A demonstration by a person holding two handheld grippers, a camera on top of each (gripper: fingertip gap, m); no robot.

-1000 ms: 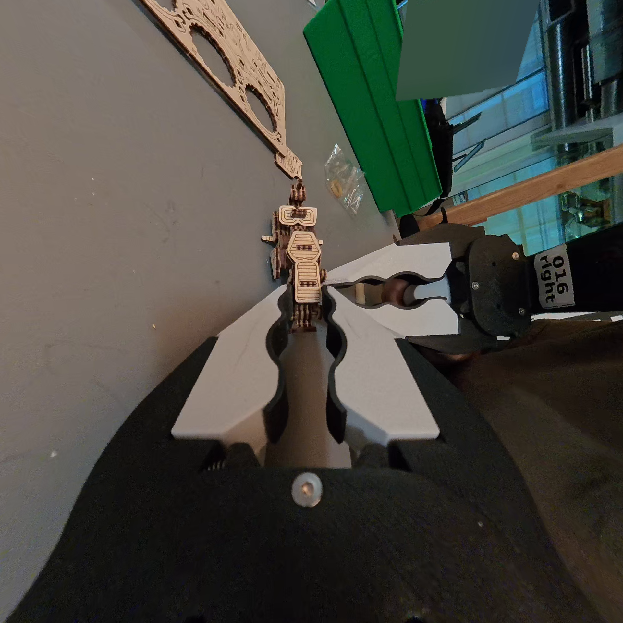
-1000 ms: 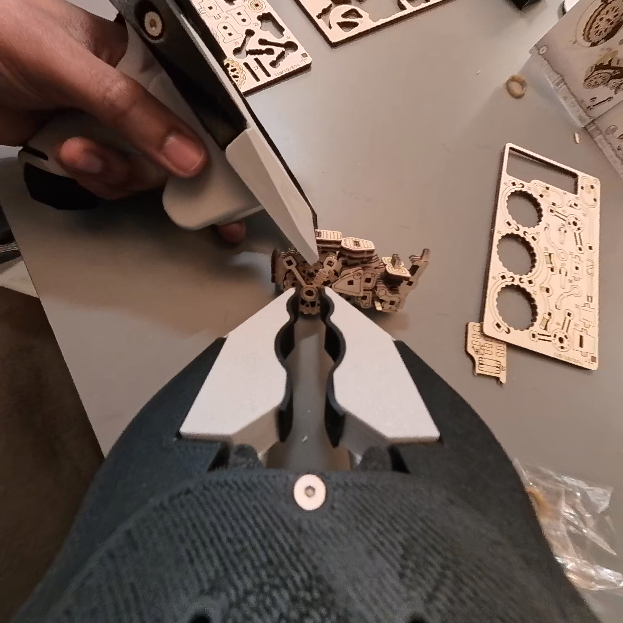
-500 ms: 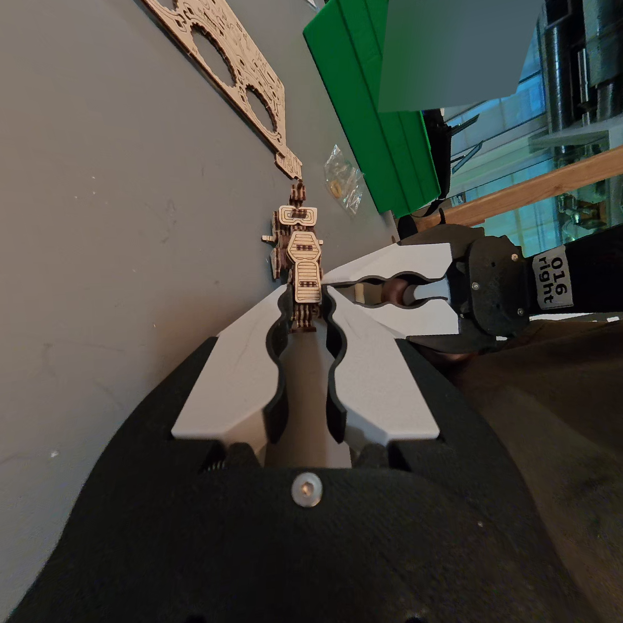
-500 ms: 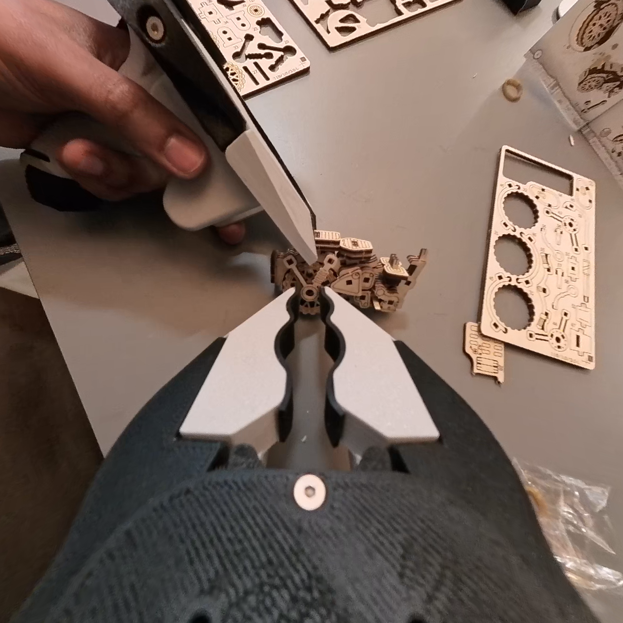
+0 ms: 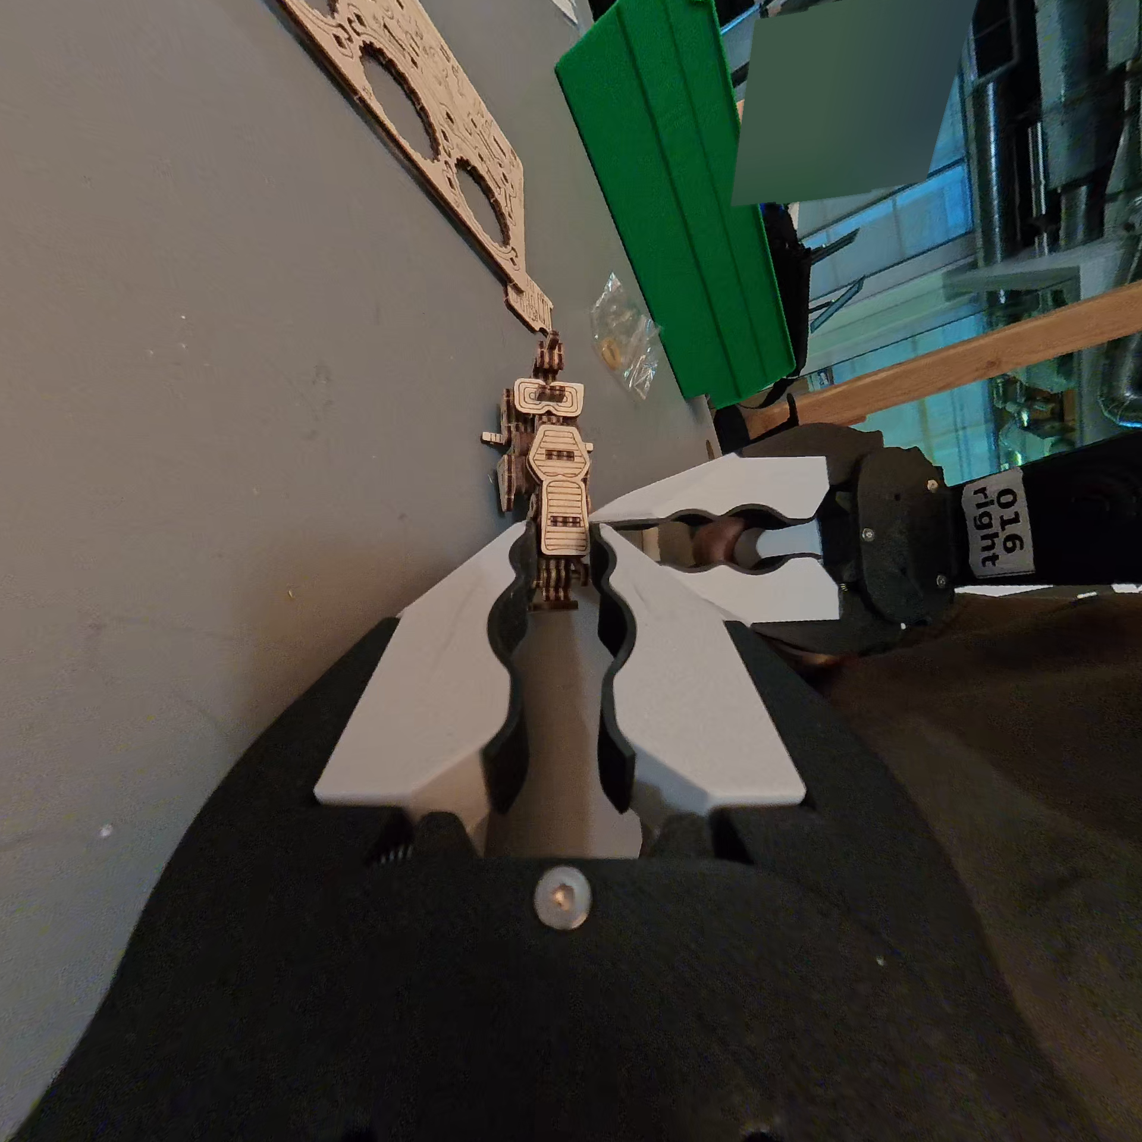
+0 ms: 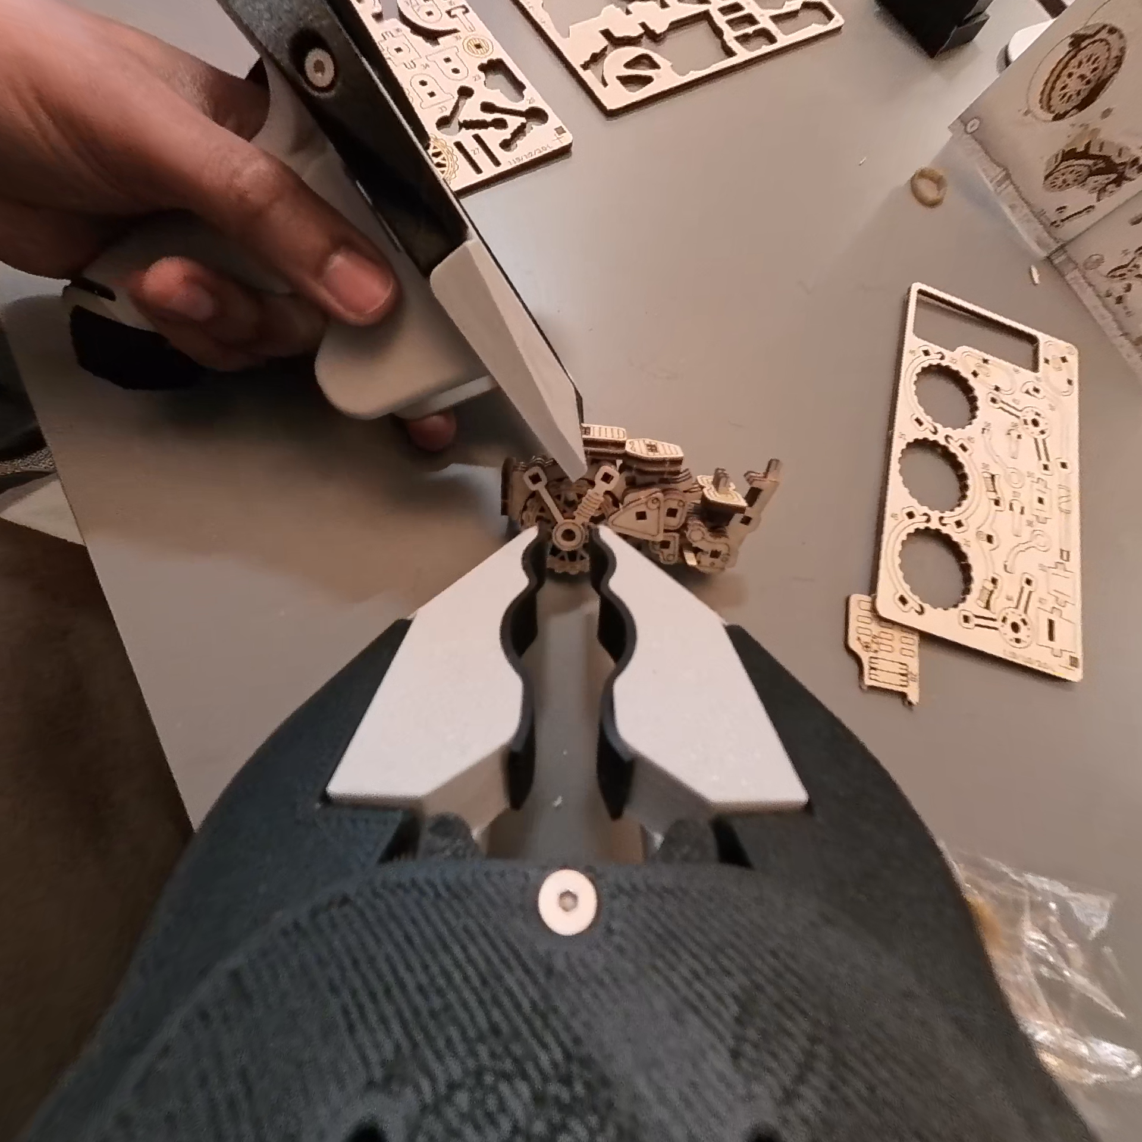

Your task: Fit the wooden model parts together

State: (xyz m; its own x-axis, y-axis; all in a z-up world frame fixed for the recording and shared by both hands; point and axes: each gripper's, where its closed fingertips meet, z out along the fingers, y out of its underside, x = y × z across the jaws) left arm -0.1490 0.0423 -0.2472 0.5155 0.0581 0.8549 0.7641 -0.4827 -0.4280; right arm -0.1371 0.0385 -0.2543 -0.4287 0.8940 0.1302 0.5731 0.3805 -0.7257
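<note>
A small, partly built wooden model stands on the grey table. My right gripper is shut on the gear part at the model's near end. My left gripper, held by a hand, comes in from the upper left with its tips on the model's top at that same end. In the left wrist view the left gripper is shut on the model, seen end-on. The right gripper meets it from the right, and its tips are hidden behind my left finger.
A wooden sheet with three round holes and a small loose piece lie to the right. More sheets and printed paper lie at the back. A plastic bag and a green box sit nearby. The table edge is at the left. Less than 4 cm separates the two grippers' tips.
Almost nothing. Both grippers stay shut on the model in the same place, and only the right wrist view has shifted slightly.
</note>
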